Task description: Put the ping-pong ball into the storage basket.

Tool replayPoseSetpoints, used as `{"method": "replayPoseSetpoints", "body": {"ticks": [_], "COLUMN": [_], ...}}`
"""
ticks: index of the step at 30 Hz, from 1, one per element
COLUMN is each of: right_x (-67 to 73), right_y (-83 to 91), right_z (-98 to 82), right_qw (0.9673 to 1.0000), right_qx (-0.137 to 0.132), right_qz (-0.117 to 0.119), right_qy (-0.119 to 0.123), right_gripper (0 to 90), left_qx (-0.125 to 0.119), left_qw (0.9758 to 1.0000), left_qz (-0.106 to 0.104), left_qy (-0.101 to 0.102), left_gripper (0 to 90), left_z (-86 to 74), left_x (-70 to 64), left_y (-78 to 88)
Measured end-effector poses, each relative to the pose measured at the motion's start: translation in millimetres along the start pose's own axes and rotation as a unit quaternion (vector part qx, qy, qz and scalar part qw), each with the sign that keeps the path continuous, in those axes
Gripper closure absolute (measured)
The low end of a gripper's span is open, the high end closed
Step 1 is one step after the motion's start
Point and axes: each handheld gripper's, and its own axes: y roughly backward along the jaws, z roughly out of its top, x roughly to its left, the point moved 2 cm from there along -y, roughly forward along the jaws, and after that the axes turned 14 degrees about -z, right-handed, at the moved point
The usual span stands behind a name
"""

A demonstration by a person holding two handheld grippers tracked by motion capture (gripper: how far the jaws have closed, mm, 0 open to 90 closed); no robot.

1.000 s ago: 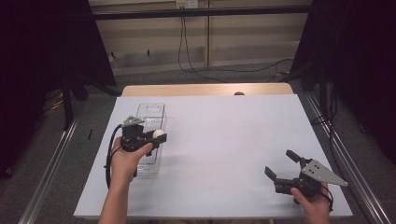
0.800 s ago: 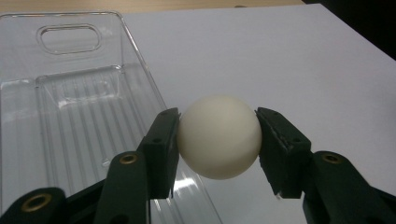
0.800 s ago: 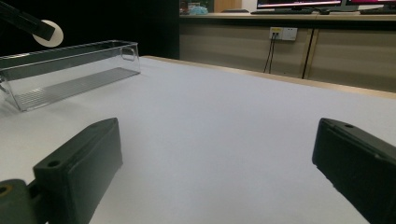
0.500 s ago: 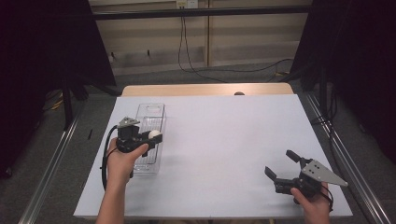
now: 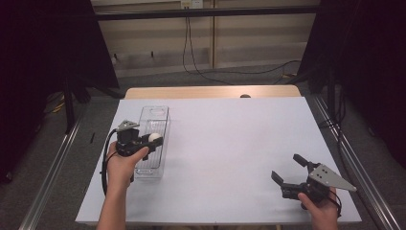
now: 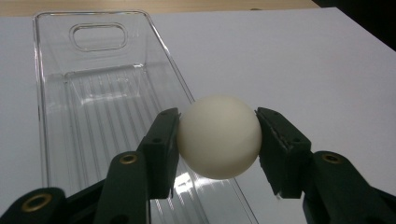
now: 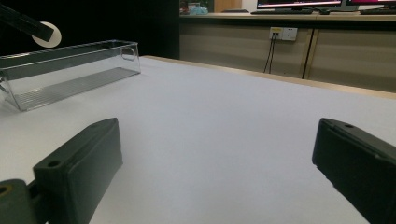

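Left gripper (image 6: 217,140): clamped on white ball (image 6: 219,136), above clear tray (image 6: 88,107).
Right gripper (image 7: 215,163): jaws wide, empty, well apart from tray.

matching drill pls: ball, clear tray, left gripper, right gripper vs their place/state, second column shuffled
1. white ball
2. clear tray
3. left gripper
4. right gripper

a. jaws spread, nothing between them
b. lies on the white table, nothing lying in it
c. shut on the ball
d. held above the tray

Pairs: 1-d, 2-b, 3-c, 4-a
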Motion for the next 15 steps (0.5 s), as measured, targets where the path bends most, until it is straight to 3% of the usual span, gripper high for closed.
{"method": "replayPoseSetpoints", "body": {"ticks": [15], "right_x": [0.6], "right_y": [-0.3], "right_z": [0.1], "right_qw": [1.0000], "right_qx": [0.001], "right_qz": [0.002], "right_qy": [-0.001], "right_gripper": [1.1], "left_qx": [-0.006], "left_qw": [0.9999], "left_qz": [0.014], "left_qy": [0.003], "left_gripper": [51.2], "left_z": [-1.4], "left_x": [7.1], "left_y": [4.3]}}
